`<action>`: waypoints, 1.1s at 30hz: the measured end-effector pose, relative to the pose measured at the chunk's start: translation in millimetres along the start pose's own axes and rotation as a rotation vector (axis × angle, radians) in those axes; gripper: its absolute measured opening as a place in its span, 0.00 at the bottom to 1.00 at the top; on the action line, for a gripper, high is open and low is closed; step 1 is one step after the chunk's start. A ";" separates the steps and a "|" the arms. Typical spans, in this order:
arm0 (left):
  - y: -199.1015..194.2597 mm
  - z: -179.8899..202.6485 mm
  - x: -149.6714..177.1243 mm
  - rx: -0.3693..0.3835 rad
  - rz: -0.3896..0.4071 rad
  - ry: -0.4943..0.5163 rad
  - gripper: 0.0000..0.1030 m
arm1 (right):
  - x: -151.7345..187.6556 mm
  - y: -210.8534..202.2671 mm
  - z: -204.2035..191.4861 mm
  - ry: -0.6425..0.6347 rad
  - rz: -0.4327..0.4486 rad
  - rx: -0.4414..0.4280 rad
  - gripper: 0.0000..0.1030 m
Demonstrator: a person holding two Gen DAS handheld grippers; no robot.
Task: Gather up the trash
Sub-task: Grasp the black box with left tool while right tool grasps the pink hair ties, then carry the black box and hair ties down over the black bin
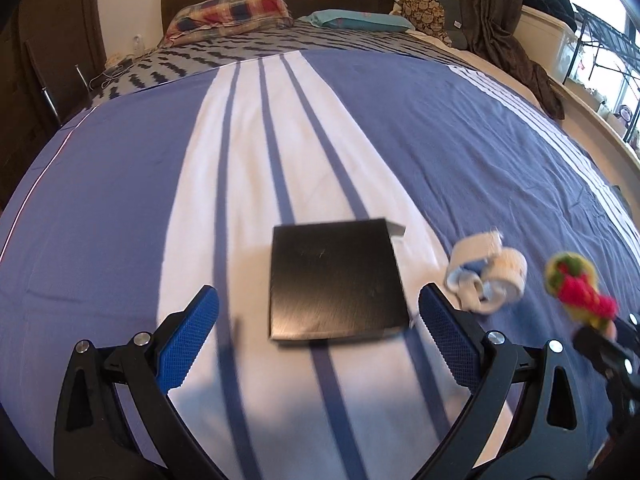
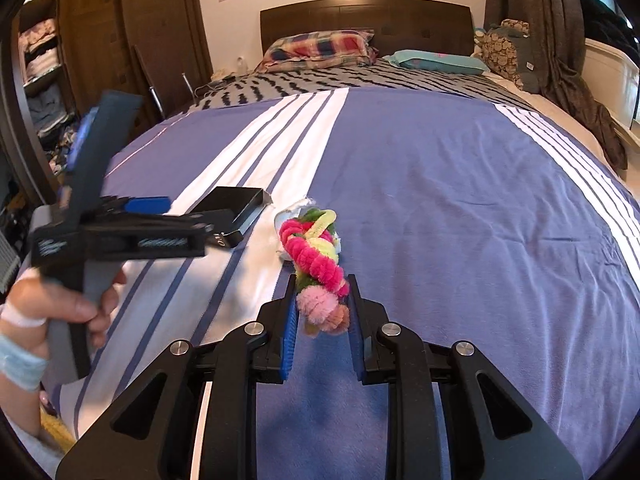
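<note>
In the left wrist view, the right hand-held gripper (image 1: 600, 344) is cut off by the picture's right edge and blurred, so its jaws cannot be read there. The white scraps (image 2: 286, 216) lie mostly hidden behind the pipe-cleaner bundle (image 2: 316, 256) in the right wrist view. The left hand-held gripper (image 2: 192, 216) is motion-blurred and covers part of the black box (image 2: 244, 204).

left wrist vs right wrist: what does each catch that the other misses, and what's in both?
Left wrist only: its own open left gripper with nothing between the pads, and the black box seen full-face from above.

Right wrist only: the right gripper clamped on the pipe-cleaner bundle, the hand holding the left tool, and the wardrobe shelves.

Both: the striped bedspread, the black box, the bundle, the white crumpled scrap, the plaid pillow.
</note>
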State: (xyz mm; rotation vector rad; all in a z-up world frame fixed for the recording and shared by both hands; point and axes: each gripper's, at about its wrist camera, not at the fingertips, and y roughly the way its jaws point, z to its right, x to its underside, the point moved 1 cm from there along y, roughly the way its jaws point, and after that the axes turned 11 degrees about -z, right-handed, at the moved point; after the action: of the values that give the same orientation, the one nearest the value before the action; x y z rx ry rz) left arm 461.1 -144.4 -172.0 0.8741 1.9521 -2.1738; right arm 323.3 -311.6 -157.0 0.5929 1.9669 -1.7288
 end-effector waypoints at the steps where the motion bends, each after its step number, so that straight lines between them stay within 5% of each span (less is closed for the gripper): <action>1: 2.9 1.0 -2.5 -0.001 -0.005 0.001 0.92 | 1.0 -1.1 0.9 0.000 0.002 -0.001 0.22; 6: 24.2 -1.8 -8.7 0.018 -0.056 -0.029 0.91 | 5.5 -8.8 1.5 0.004 0.020 -0.009 0.22; 9: 31.4 -6.1 -5.3 0.024 -0.073 -0.047 0.83 | 8.1 -13.4 0.7 0.003 0.026 -0.011 0.22; 11: 26.2 -7.3 -1.8 0.017 -0.067 -0.044 0.69 | 11.1 -16.8 -1.8 -0.003 0.027 -0.009 0.22; 14: 13.4 -11.3 10.9 0.017 -0.069 -0.054 0.66 | 15.6 -22.8 -8.1 -0.019 0.025 0.004 0.22; 33: -79.9 -4.6 186.4 0.018 -0.029 -0.030 0.66 | 94.3 -82.1 -58.9 -0.038 0.012 -0.041 0.21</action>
State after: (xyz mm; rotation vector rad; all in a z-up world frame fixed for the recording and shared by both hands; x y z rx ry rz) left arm 273.1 -69.8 -188.4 0.8155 1.9467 -2.2109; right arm 195.8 -260.9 -140.9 0.5524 1.9645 -1.6762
